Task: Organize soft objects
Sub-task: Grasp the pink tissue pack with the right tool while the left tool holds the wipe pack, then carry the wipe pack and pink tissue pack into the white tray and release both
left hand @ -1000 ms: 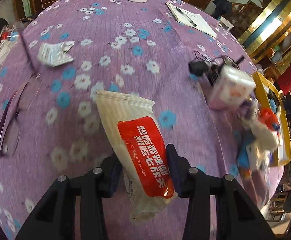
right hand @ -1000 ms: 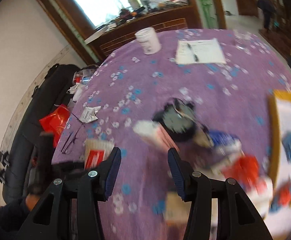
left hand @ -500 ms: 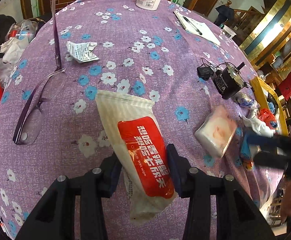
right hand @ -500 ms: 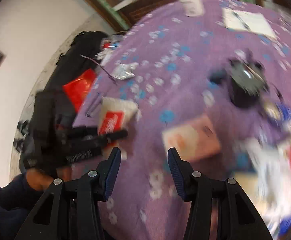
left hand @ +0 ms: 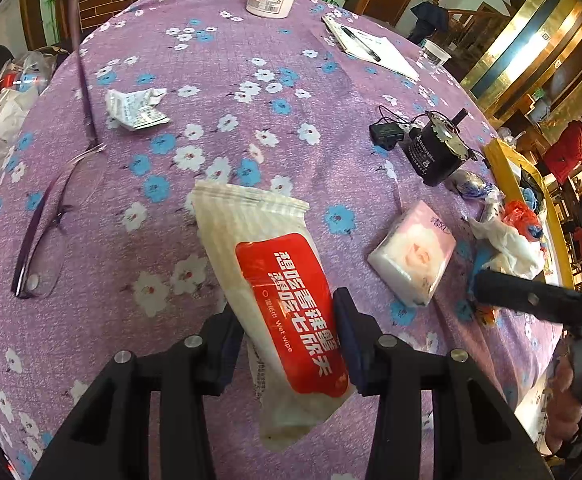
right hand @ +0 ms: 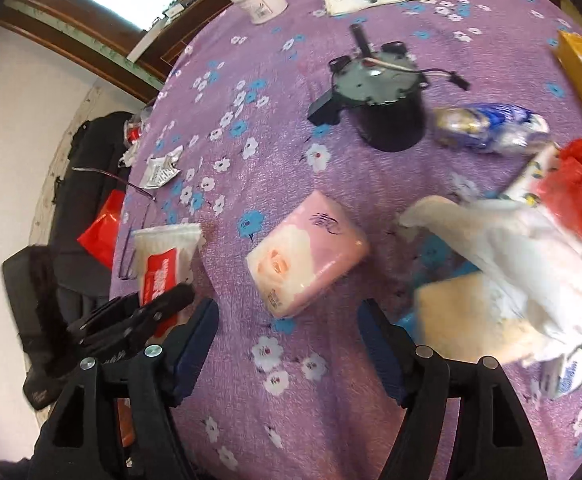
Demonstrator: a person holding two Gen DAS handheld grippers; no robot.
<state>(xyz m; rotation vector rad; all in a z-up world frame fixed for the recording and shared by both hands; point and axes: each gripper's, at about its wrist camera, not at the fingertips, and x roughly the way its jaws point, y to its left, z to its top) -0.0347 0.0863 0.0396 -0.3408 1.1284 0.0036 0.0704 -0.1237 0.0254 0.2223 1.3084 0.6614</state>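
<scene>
Bare tablecloth between right gripper and pink tissue pack: open approach. Rag pile crowds the pack's right, black motor behind it. Left side clear up to wet wipe pack.

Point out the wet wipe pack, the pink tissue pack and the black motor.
wet wipe pack (left hand: 291,312), left wrist view, on its red label.
pink tissue pack (right hand: 305,258), right wrist view, middle of its top face.
black motor (right hand: 387,104), right wrist view, on its body.
</scene>
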